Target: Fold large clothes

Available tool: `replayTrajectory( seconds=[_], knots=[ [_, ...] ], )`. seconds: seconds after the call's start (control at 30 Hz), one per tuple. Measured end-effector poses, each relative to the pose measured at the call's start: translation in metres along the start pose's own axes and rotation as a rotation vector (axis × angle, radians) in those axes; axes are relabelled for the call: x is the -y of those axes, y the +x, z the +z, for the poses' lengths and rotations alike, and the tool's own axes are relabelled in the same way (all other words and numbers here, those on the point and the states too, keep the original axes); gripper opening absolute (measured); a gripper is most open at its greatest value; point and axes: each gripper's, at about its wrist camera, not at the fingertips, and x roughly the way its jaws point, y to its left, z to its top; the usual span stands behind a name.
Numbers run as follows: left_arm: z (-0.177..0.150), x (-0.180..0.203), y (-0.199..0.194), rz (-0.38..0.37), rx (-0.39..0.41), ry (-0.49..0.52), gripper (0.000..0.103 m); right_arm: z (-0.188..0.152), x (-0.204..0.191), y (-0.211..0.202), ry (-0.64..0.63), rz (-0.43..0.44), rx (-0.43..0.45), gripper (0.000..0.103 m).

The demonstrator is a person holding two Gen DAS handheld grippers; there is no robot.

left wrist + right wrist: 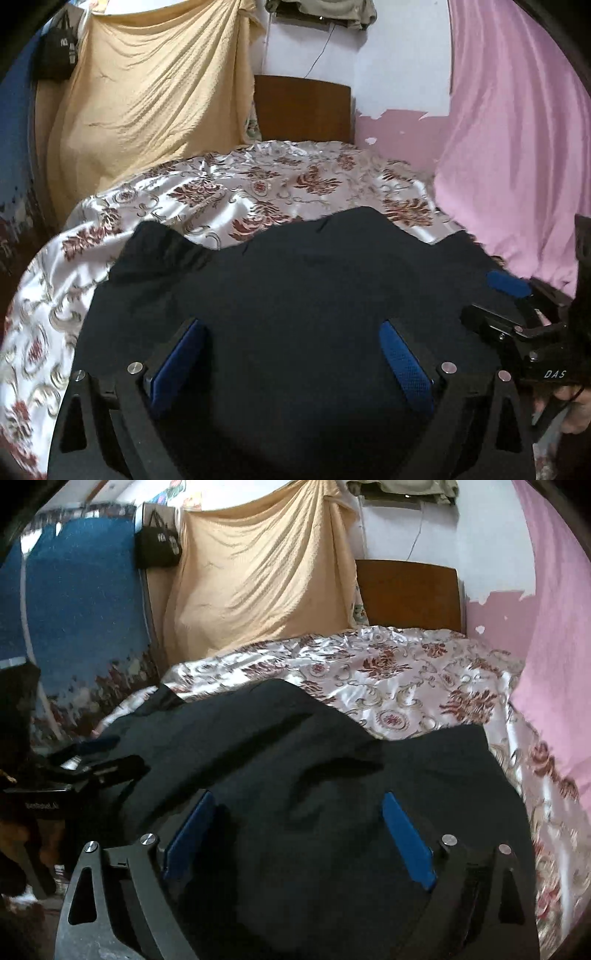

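A large black garment (288, 280) lies spread on the near part of a bed with a floral satin cover (258, 184); it also shows in the right wrist view (314, 760), with folds and a ridge across its middle. My left gripper (291, 332) is open, its blue-padded fingers (402, 358) spread wide just over the garment's near part. My right gripper (299, 805) is open the same way over the garment. The right gripper also shows in the left wrist view (517, 306) at the right edge; the left gripper shows at the left of the right wrist view (92, 757).
A wooden headboard (303, 107) stands at the far end of the bed. A yellow cloth (147, 103) hangs at back left, a pink cloth (517, 147) at the right. A blue surface (81, 602) and a black bag (157, 550) are on the left.
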Motion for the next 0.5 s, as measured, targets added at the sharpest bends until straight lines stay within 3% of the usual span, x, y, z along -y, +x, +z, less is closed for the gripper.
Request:
replayTrajectory(
  seconds=[0.13, 0.23, 0.37, 0.5],
  knots=[
    [0.014, -0.010, 0.025, 0.106, -0.038, 0.008, 0.099, 0.017, 0.009, 0.026, -0.019, -0.077, -0.046, 0.089],
    [0.017, -0.022, 0.037, 0.134, -0.056, -0.005, 0.103, 0.027, 0.019, 0.045, -0.040, -0.133, -0.080, 0.089],
    [0.017, -0.041, 0.050, 0.125, -0.080, -0.061, 0.103, 0.033, 0.034, 0.064, -0.022, -0.153, -0.114, 0.089],
    [0.015, -0.051, 0.072, 0.058, -0.143, -0.093, 0.103, 0.028, 0.048, 0.079, 0.037, -0.118, -0.145, 0.090]
  ],
)
